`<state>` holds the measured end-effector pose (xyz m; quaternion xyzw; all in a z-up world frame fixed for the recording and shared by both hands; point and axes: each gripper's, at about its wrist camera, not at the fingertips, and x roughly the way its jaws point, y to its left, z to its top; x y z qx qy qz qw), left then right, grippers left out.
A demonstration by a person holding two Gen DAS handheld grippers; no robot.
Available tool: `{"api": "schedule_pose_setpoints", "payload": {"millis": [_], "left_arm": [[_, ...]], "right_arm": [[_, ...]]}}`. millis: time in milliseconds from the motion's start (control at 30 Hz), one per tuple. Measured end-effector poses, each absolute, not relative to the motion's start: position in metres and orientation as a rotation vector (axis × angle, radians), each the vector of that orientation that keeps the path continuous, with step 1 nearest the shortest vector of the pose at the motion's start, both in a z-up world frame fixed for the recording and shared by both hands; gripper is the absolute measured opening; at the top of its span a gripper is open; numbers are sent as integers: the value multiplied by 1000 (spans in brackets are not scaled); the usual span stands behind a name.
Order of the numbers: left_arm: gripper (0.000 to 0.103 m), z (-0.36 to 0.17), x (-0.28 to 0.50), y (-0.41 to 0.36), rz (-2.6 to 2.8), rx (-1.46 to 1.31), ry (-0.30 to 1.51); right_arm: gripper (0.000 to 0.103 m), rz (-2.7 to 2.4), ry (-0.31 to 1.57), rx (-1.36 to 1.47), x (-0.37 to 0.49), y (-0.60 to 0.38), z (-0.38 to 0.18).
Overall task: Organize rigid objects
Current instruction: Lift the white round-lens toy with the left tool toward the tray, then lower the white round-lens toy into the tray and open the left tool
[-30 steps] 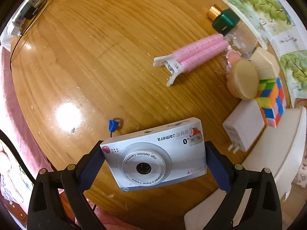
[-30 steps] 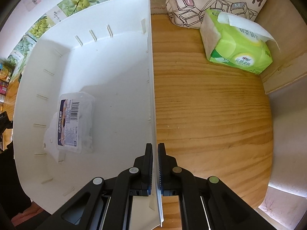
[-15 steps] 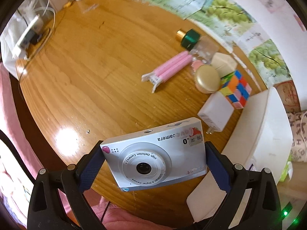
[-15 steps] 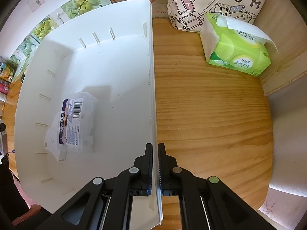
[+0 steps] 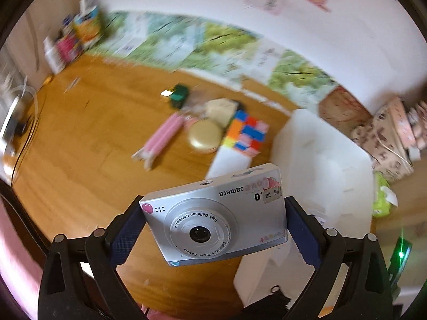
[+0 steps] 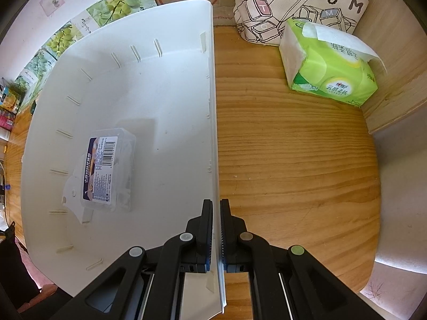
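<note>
Wooden tabletop (image 5: 80,138) fills the left wrist view, blurred, with green grape posters (image 5: 218,42) along the white wall behind it. Up close, the left gripper (image 5: 213,224) clamps a silver camera (image 5: 216,213) by its two short ends, upside down with the lens toward the viewer, held above the table. Beyond it lie a pink razor (image 5: 161,136), a round gold compact (image 5: 205,136), a colourful puzzle cube (image 5: 246,133) and a white charger block (image 5: 229,161), all close together. A white bin (image 5: 320,165) stands to their right.

Over on the right wrist view, the right gripper (image 6: 216,229) pinches the bin's (image 6: 149,85) thin right wall, one finger inside and one outside. A clear plastic box (image 6: 109,169) with a barcode label lies on the bin floor. On the wood outside the bin sit a green tissue pack (image 6: 331,74) and a printed cloth bag (image 6: 299,5).
</note>
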<state>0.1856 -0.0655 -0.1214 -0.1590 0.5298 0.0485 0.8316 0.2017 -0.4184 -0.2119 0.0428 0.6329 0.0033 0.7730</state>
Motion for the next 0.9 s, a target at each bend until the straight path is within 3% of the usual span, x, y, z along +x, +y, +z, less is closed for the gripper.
{"api": "schedule_pose_setpoints", "payload": {"millis": [433,900], "left_arm": [[99,-102,181,-122,-234,-211,911],[99,-107,176,-181,-503,-96,887]], "right_arm": [[5,11,1382,96,201,-421,-211],[5,19,1400,101,214,-425,-216]]}}
